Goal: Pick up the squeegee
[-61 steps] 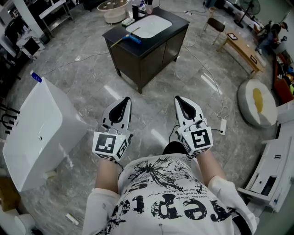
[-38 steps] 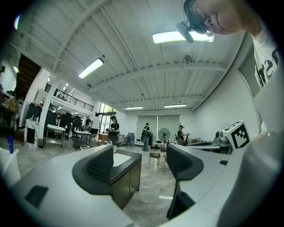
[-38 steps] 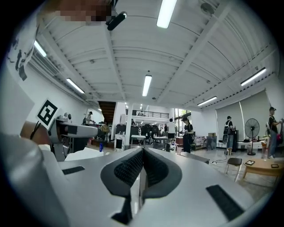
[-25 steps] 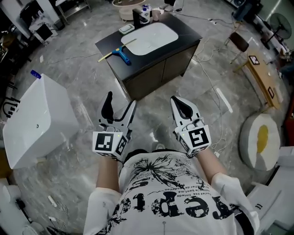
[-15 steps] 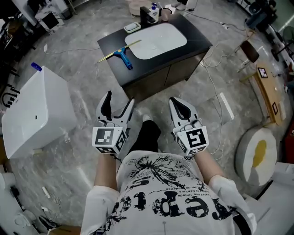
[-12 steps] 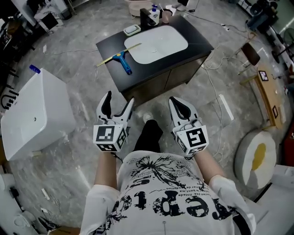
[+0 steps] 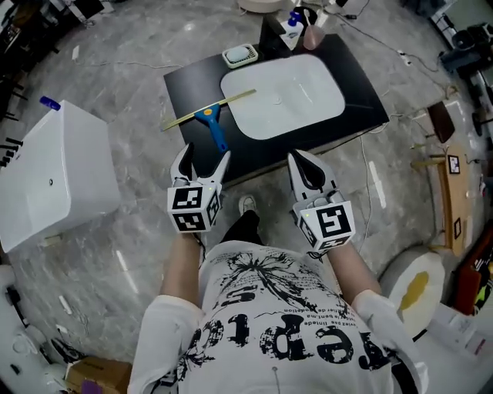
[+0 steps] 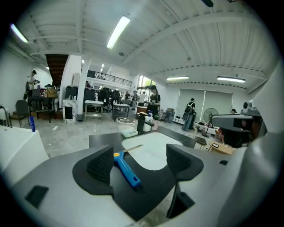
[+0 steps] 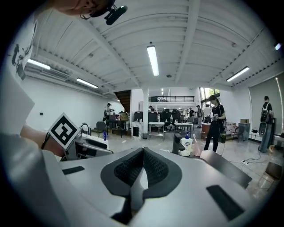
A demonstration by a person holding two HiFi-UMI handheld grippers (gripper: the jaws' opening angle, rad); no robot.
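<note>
The squeegee (image 7: 209, 121) has a blue handle and a long yellowish blade. It lies on the black vanity top (image 7: 192, 81), left of the white basin (image 7: 282, 96). My left gripper (image 7: 202, 160) is open, just short of the handle's near end. In the left gripper view the blue squeegee (image 8: 127, 169) shows between the spread pads (image 8: 100, 165), a little beyond them. My right gripper (image 7: 306, 168) is shut with nothing in it, at the cabinet's front edge below the basin. In the right gripper view its pads (image 9: 143, 172) meet.
A soap dish (image 7: 239, 55), a black faucet (image 7: 271, 31) and bottles (image 7: 293, 21) stand at the back of the vanity. A white tub (image 7: 54, 177) sits on the floor at the left. Cables (image 7: 373, 154) trail on the marble floor at the right.
I have walked up to the vanity; it now lies right before the grippers. The left gripper went from shut to open early on. The right one stayed shut.
</note>
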